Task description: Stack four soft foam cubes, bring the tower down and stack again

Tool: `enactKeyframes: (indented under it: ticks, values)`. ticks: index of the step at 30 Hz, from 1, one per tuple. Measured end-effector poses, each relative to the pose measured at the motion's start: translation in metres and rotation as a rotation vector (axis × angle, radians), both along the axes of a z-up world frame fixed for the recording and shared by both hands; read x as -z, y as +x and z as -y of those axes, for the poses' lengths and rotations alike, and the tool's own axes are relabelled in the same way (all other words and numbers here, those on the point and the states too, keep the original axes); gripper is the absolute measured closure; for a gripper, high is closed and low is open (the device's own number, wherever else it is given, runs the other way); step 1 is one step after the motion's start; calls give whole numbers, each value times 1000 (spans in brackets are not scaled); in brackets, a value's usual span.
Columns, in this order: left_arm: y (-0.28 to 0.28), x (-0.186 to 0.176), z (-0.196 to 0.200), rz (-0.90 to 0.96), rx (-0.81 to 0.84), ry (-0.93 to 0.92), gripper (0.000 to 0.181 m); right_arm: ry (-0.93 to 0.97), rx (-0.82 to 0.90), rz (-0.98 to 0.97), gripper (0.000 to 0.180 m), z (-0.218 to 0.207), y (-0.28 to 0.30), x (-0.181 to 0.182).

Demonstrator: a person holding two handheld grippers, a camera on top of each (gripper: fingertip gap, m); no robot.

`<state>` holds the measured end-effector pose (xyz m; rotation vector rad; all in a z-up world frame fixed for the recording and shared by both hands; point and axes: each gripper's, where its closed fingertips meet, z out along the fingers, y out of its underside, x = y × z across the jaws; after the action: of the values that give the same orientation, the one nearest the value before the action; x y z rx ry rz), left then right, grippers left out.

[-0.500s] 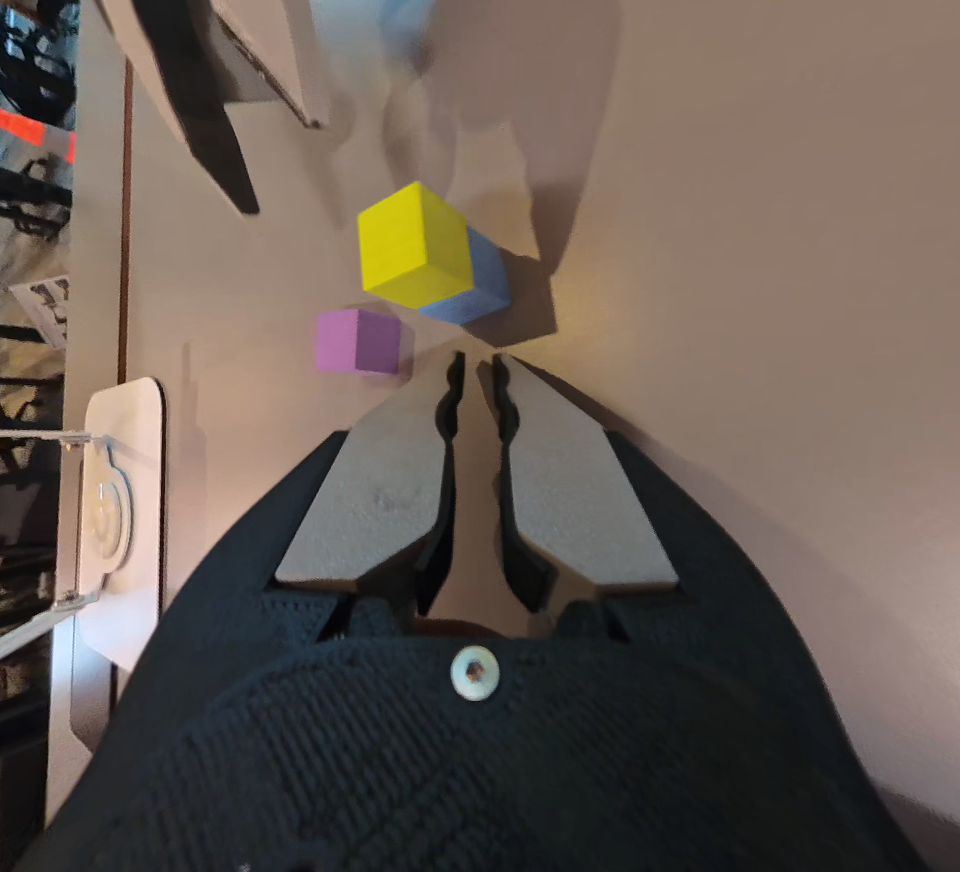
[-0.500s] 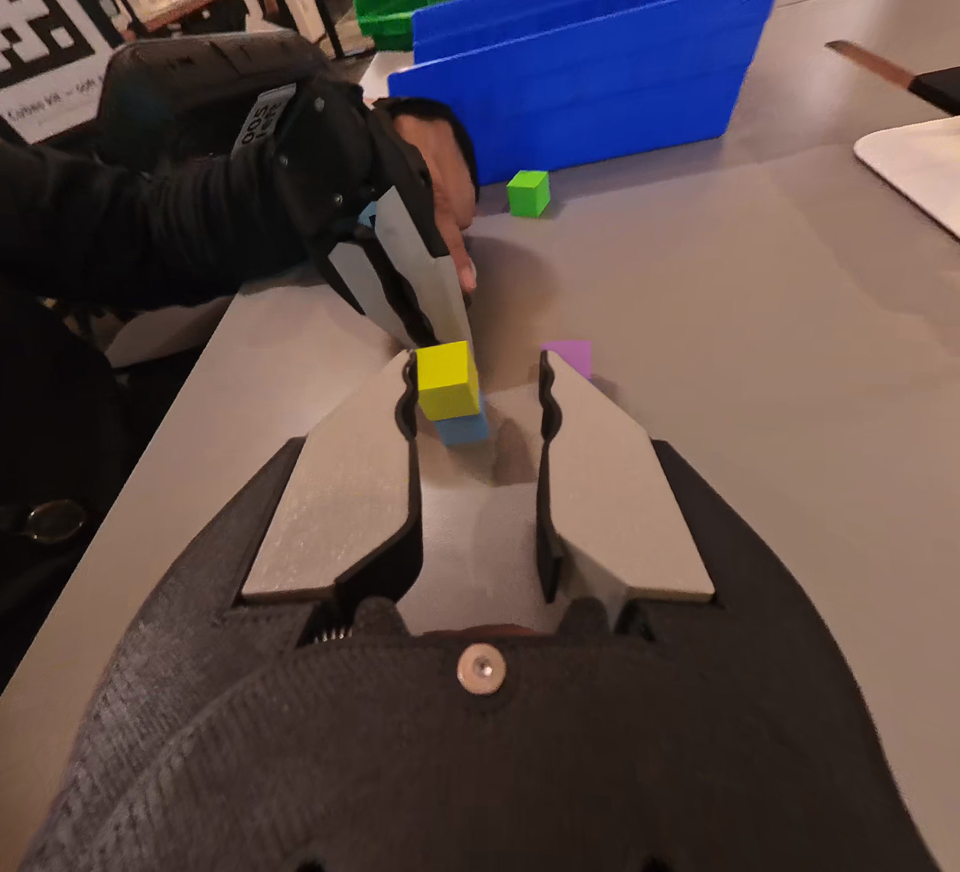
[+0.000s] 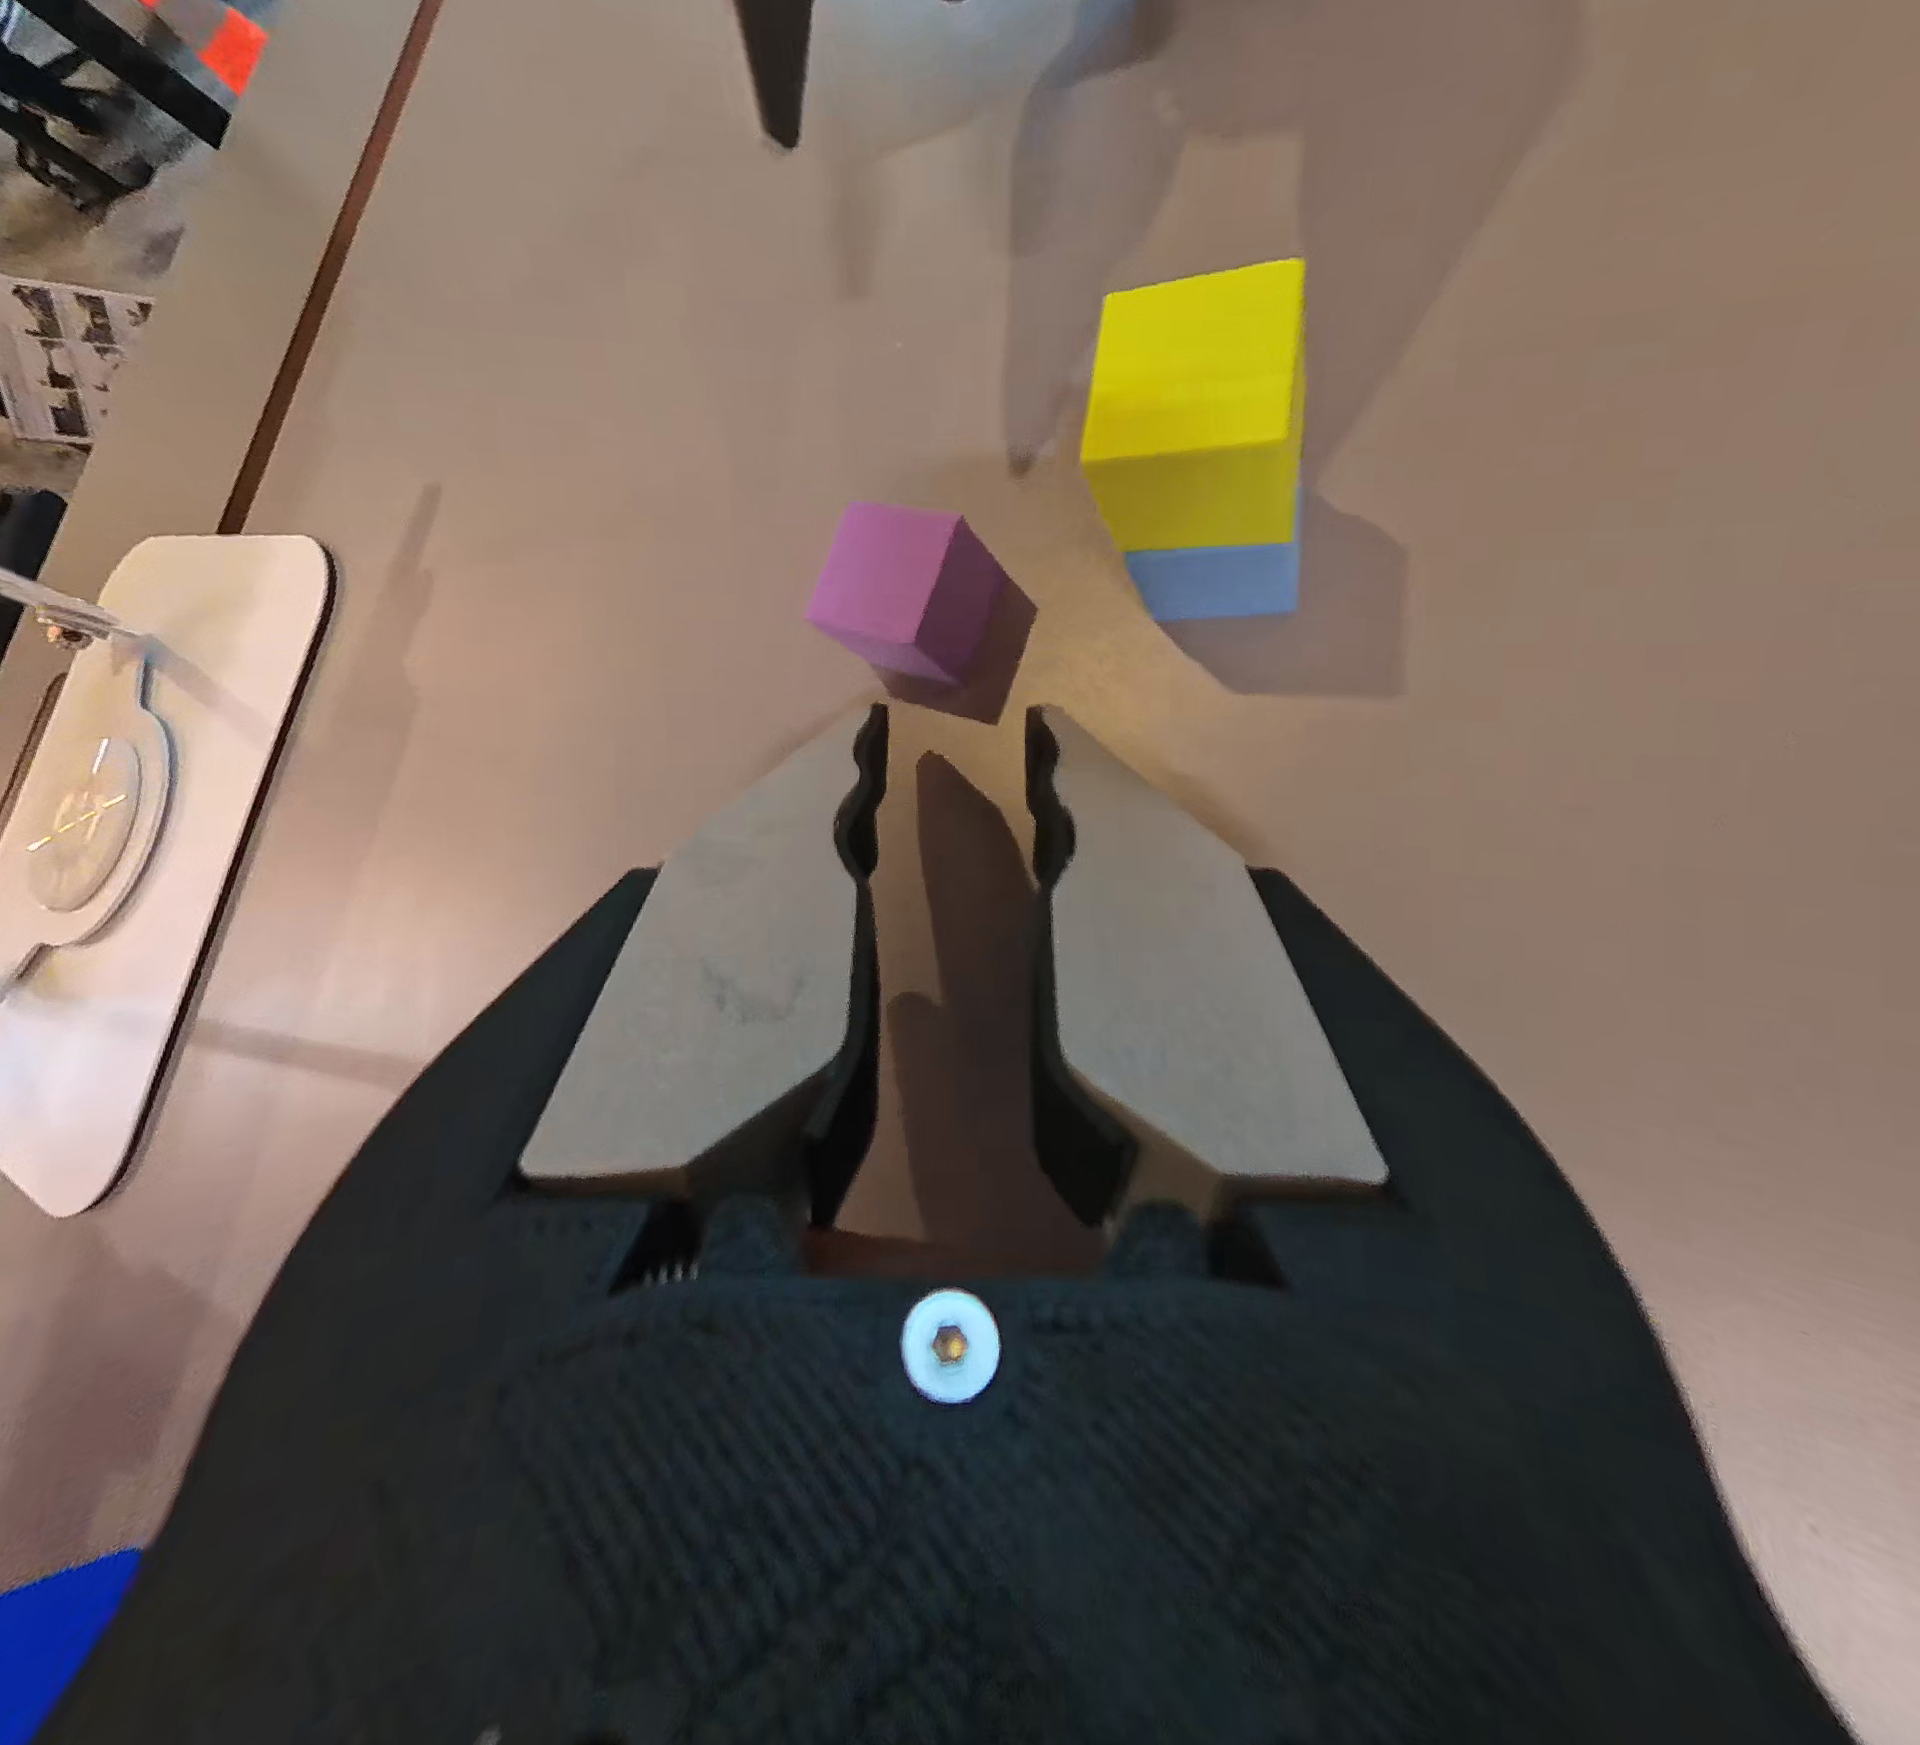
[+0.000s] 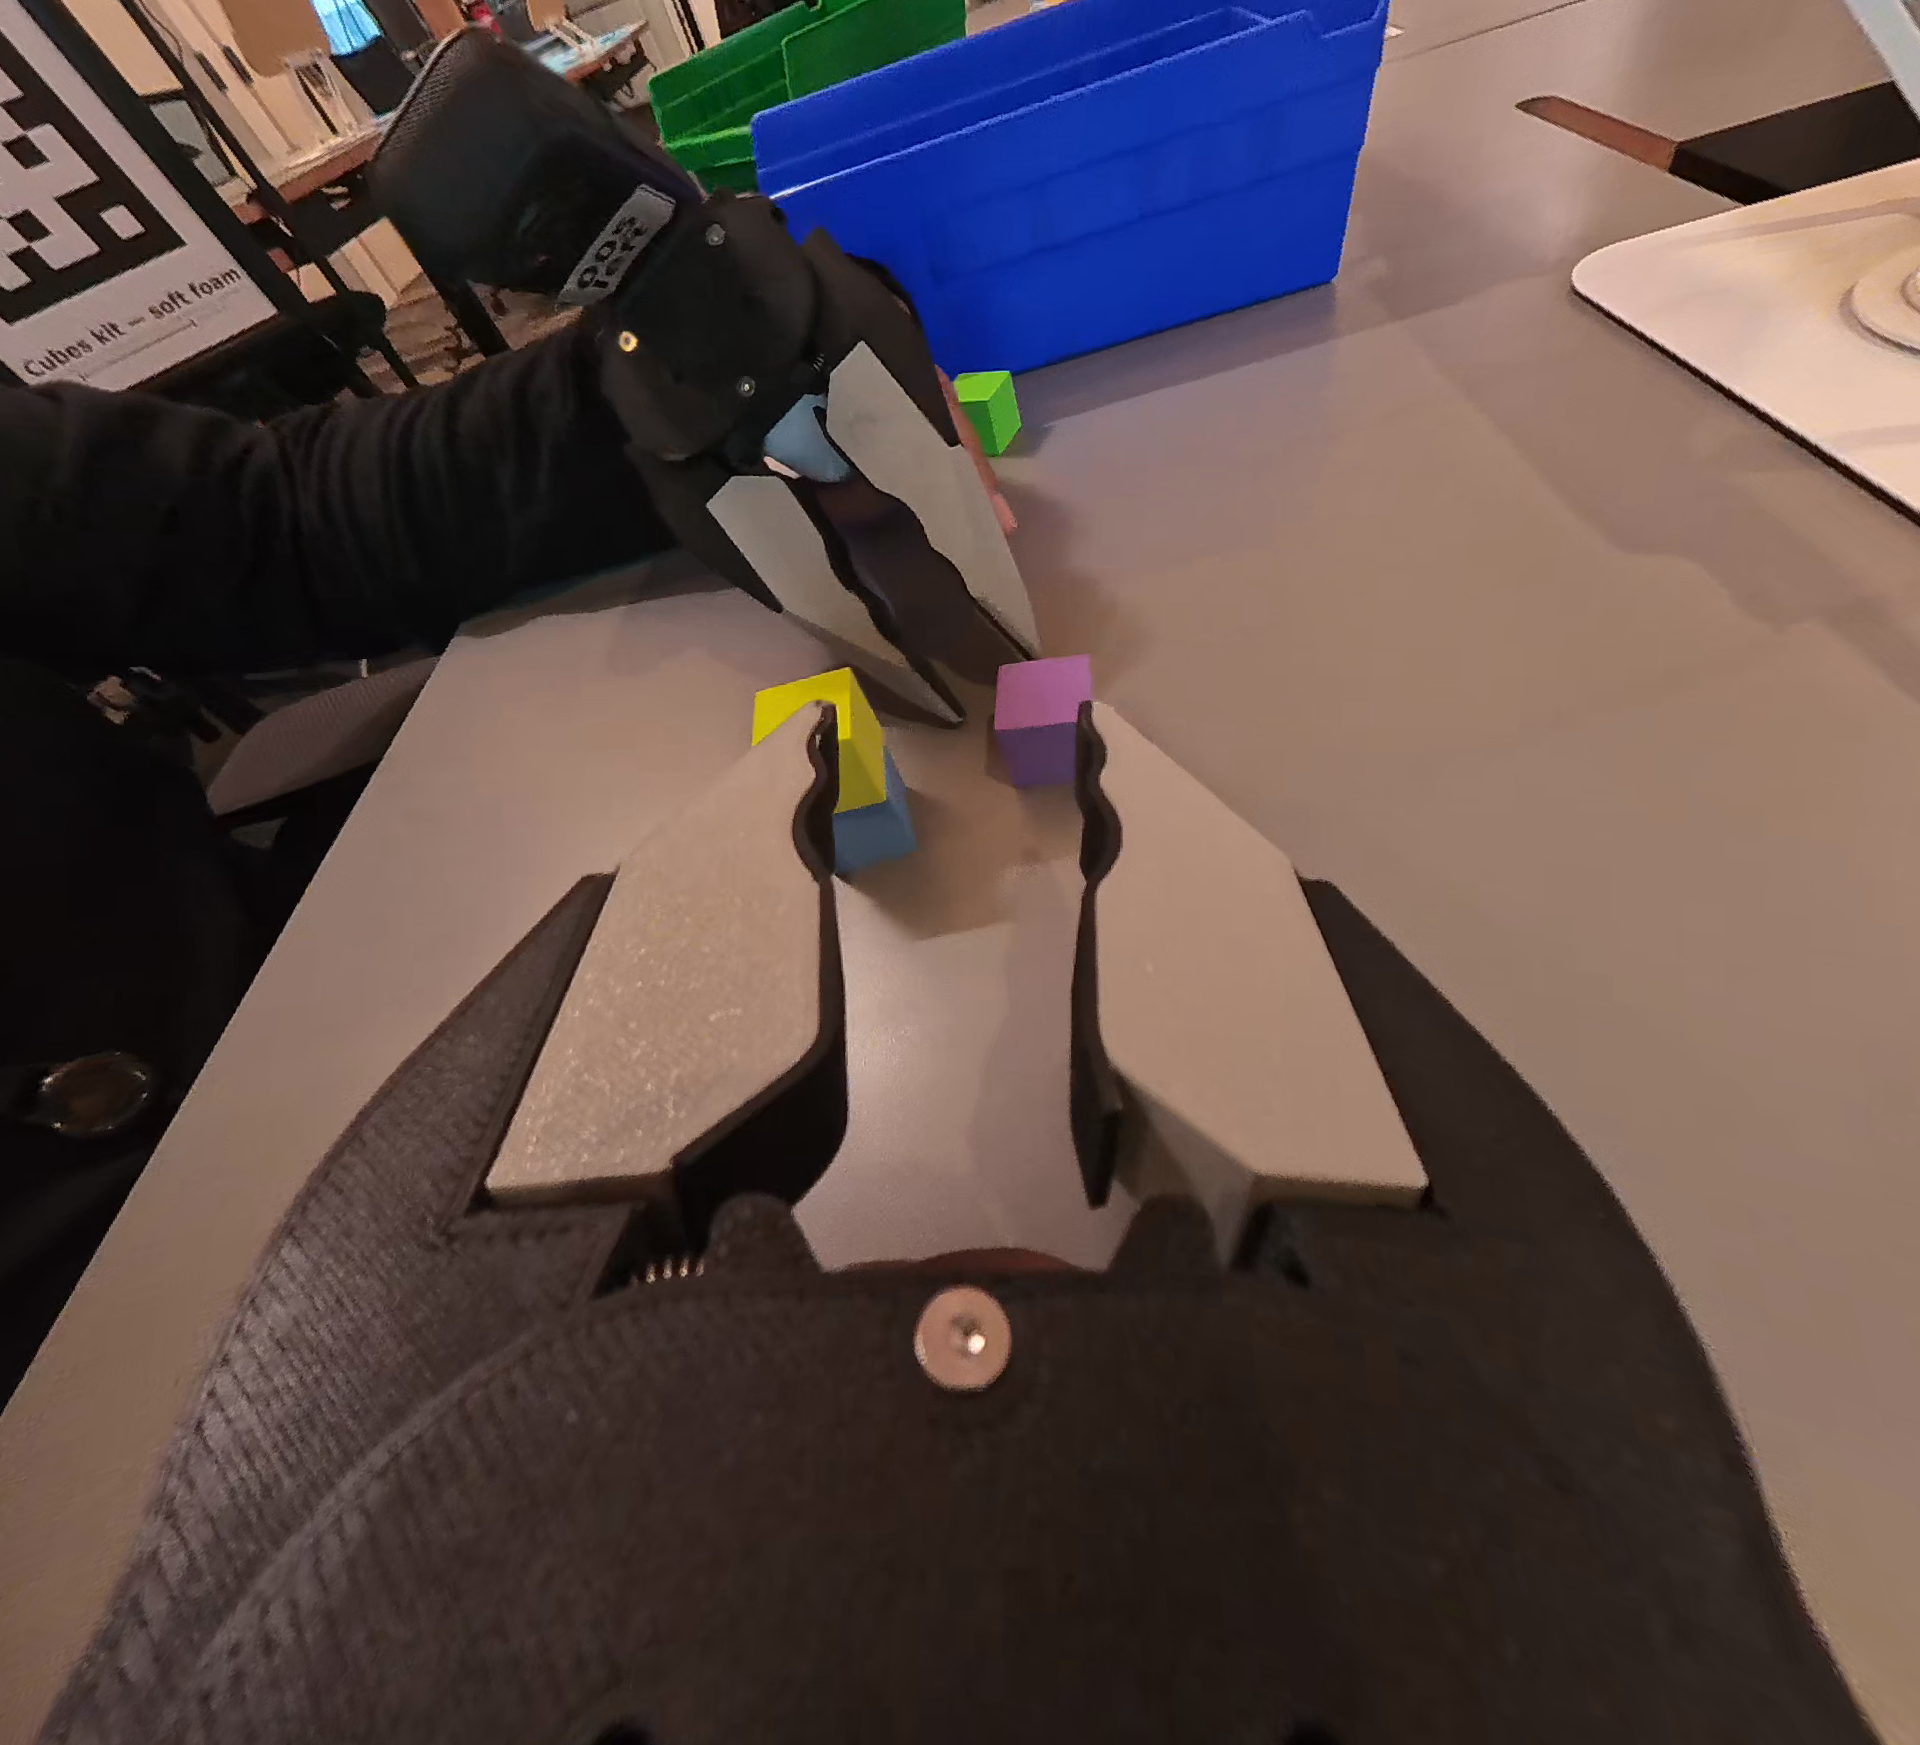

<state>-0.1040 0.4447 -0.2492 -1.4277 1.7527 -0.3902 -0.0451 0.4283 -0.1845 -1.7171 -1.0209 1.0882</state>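
Left hand-held gripper (image 3: 954, 727): fingers parted, nothing between them, tips aimed down at the counter (image 3: 1558, 864). The purple cube (image 3: 914, 594) sits directly ahead of the tips, just beyond them and not touched. In the right wrist view this same gripper (image 4: 992, 682) is seen farther off, tilted steeply down, with its tips close beside the purple cube (image 4: 1042, 716); whether they touch it cannot be told.

Right hand-held gripper (image 4: 954, 729): released, fingers set well apart, empty. It is held above the counter (image 4: 1403, 656), a little back from the cubes.

Cube positions:
- Yellow cube (image 3: 1195, 407) rests on top of the light blue cube (image 3: 1216, 581), forming a stack of two. Seen from the right wrist view, the yellow cube (image 4: 862, 739) is partly hidden behind that gripper's left finger, with the light blue cube (image 4: 873, 828) under it.
- Purple cube stands alone on the counter, near the stack but apart from it.
- Green cube (image 4: 987, 410) lies farther back, well apart from the others, just in front of the blue bin (image 4: 1091, 189).

Other items: green bins (image 4: 800, 69) behind the blue bin; a white board (image 3: 125, 864) with a round fitting near the counter edge in the left wrist view.
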Motion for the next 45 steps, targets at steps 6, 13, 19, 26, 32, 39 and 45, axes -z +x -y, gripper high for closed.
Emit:
enactKeyframes:
  ticks: [6,13,19,26,32,39,45]
  values:
    - [-2,0,-6,10,33,-81,151,-26,-8,-8,136,1,5,3]
    - [5,-1,-14,10,83,-151,135,-43,-3,-17,136,0,7,3]
    - [15,0,-17,3,119,-199,123,-50,-11,-12,136,1,6,5]
    - [27,1,-13,-5,159,-190,133,-63,-23,-8,137,3,4,6]
    - [26,-3,-13,4,152,-54,153,-62,-33,5,137,6,1,7]
    - [11,-63,-21,226,34,230,153,-52,7,-9,138,2,0,1]
    - [19,-90,-10,237,48,720,152,-68,25,-126,140,2,-4,-23]
